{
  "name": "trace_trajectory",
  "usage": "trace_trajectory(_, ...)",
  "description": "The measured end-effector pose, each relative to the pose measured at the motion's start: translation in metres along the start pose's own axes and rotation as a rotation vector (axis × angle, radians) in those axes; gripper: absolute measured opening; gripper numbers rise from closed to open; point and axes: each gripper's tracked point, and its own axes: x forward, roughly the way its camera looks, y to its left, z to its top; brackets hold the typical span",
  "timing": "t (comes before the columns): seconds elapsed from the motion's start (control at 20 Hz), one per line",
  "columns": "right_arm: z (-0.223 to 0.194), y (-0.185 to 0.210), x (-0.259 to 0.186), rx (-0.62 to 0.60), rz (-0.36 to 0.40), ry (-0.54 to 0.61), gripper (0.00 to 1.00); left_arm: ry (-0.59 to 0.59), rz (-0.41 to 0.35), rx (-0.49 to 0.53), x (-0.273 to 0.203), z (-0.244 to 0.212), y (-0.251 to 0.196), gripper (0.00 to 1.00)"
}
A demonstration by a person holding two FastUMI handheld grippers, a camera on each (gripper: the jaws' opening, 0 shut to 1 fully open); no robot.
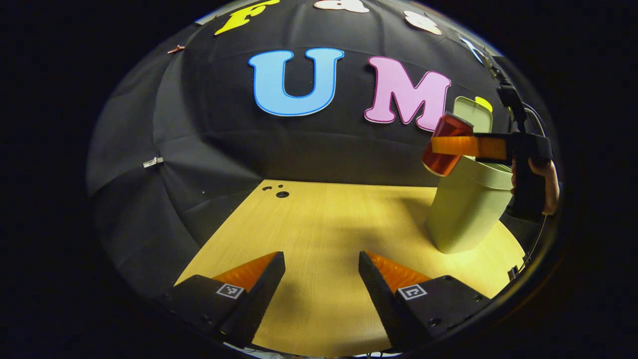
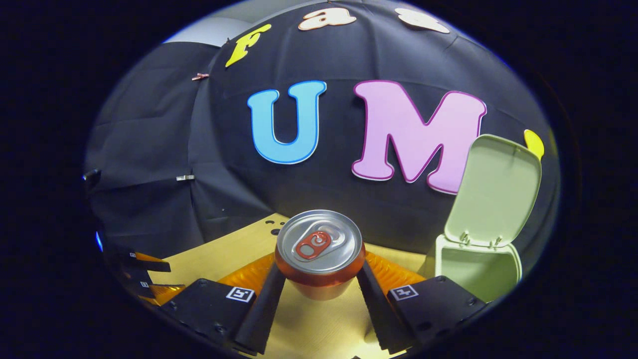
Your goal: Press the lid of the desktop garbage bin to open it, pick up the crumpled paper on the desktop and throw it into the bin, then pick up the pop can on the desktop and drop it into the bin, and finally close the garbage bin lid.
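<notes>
While the right hand-held gripper [image 2: 319, 286] grips the pop can [image 2: 319, 252] by its sidewall, can raised beside the bin [image 1: 466, 207], lid [image 2: 493, 187] up. Can likely light, thin-walled, slick: moderate mid-body squeeze advised. Left hand-held gripper [image 1: 321, 271] spread, holding nothing, over the tabletop [image 1: 319, 214].

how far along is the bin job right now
The pale green plastic bin stands with its lid up, so the opening step looks done. No crumpled paper lies on the wooden tabletop; presumably it is binned. The right gripper holds the orange pop can beside the bin. The left gripper is open. Left: drop the can, close the lid.
</notes>
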Motion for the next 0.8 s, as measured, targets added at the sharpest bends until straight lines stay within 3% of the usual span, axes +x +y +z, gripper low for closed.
trace_trajectory(0.35,0.034,-0.061,-0.034,0.042,-0.125,-0.069,0.83,-0.003,-0.033,-0.003,0.005,0.003,-0.017,0.96)
trace_trajectory(0.8,0.028,-0.153,-0.071,0.061,-0.314,-0.073,0.83,-0.012,-0.067,-0.013,0.019,0.014,-0.041,0.96)
